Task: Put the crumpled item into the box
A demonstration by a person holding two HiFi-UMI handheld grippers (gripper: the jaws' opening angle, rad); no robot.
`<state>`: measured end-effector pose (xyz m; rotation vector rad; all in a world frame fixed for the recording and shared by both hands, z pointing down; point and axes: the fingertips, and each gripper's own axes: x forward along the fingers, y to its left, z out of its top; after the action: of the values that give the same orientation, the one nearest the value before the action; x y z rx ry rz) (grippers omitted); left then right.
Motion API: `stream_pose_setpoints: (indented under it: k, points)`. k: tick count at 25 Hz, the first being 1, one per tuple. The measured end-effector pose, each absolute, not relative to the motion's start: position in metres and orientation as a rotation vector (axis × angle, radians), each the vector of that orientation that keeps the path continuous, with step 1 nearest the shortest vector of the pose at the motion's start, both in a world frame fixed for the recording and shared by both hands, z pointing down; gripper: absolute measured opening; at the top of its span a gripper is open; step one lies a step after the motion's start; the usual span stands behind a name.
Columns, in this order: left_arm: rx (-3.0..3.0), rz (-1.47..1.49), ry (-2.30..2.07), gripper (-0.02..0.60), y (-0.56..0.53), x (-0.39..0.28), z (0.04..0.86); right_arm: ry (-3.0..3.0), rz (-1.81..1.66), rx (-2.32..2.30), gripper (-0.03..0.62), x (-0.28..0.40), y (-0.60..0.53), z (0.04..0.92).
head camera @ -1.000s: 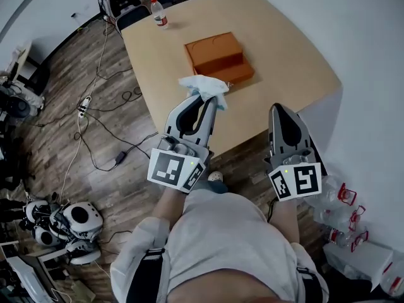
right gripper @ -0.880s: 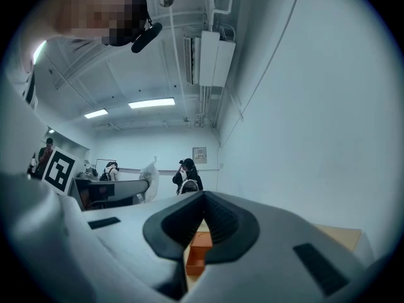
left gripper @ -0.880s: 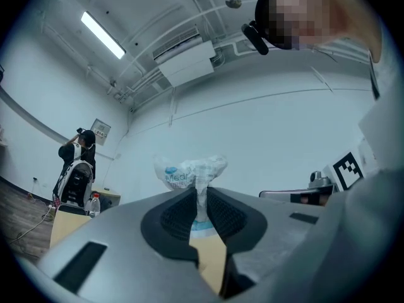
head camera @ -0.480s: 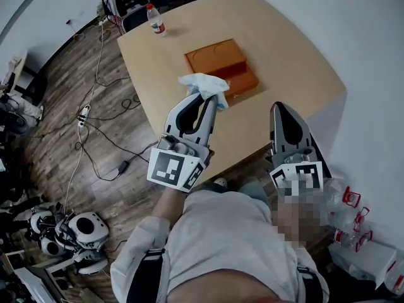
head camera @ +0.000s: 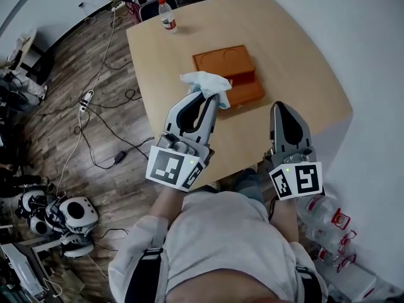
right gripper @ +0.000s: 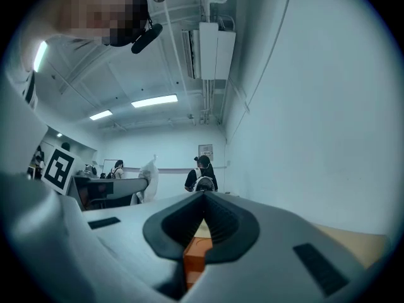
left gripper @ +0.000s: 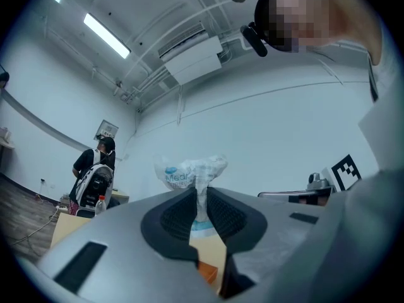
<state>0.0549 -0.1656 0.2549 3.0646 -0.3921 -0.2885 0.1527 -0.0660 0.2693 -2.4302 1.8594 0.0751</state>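
A crumpled white wrapper with blue print [head camera: 204, 82] [left gripper: 190, 173] sticks out of the tips of my left gripper [head camera: 208, 98] [left gripper: 200, 197], which is shut on it. It hangs just short of the near left side of the orange box [head camera: 228, 73], which lies on the wooden table [head camera: 189, 36]. My right gripper [head camera: 281, 109] [right gripper: 203, 197] hovers over the table's near edge, right of the box, jaws together with nothing between them. In the right gripper view the orange box [right gripper: 196, 255] shows just below the jaw tips.
A plastic water bottle with a red cap [head camera: 167, 14] stands at the table's far left corner. Cables [head camera: 95, 106] trail over the wood floor at left, with white robot parts [head camera: 66, 216] lower left. Bottles [head camera: 328, 226] lie on the floor at right. People stand in the background [right gripper: 202, 175].
The view has shifted slightly, so table and box sit a little farther right. The left gripper still holds the wrapper by the box's near side. The right gripper has kept its place.
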Motion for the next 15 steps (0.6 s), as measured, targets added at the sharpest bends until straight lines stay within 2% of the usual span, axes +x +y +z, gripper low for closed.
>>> stream_pose_setpoints:
  k: [15]
  points:
    - [2.998,-0.276,-0.839,0.058,-0.193,0.092,0.254,2.180,0.038,-2.117,0.011,0.217,-0.133,0.265]
